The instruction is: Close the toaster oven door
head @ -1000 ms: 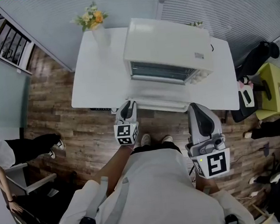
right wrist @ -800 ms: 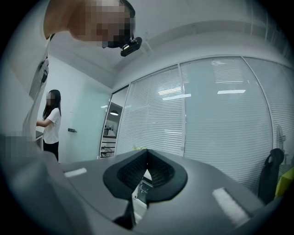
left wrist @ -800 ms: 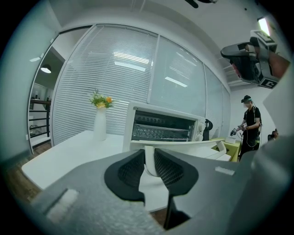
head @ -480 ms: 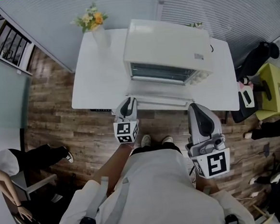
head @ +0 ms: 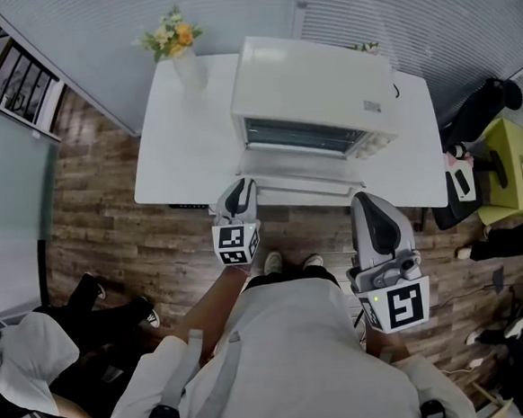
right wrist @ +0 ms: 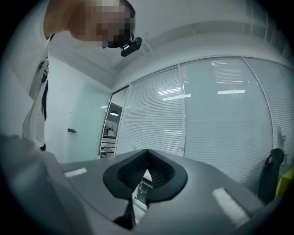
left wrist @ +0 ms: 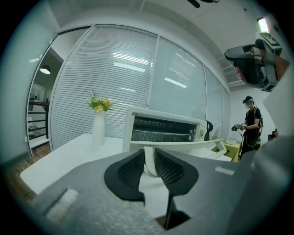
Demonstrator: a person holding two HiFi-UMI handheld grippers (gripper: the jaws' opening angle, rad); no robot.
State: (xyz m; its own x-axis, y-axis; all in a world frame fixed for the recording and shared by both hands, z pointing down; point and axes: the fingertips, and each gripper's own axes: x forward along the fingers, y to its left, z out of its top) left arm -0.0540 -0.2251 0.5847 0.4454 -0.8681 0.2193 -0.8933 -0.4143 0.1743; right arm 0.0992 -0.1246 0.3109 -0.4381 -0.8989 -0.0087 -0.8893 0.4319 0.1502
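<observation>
The toaster oven (head: 315, 87) stands in the upper middle of the head view on the white table (head: 181, 156). It is one oven, and its one door (head: 300, 181) is folded down toward the person. The left gripper (head: 239, 189), just below it, has its jaws pressed on the left end of the door handle (left wrist: 148, 160), I think in order to swing the door up. The right gripper (head: 370, 202), at lower right, has its jaws together on nothing and seems kept back as not needed. One vase (head: 185, 61) stands at upper left.

Lowered door (head: 300, 182) blocks front approach; vase (head: 187, 67) stands left, apart.
</observation>
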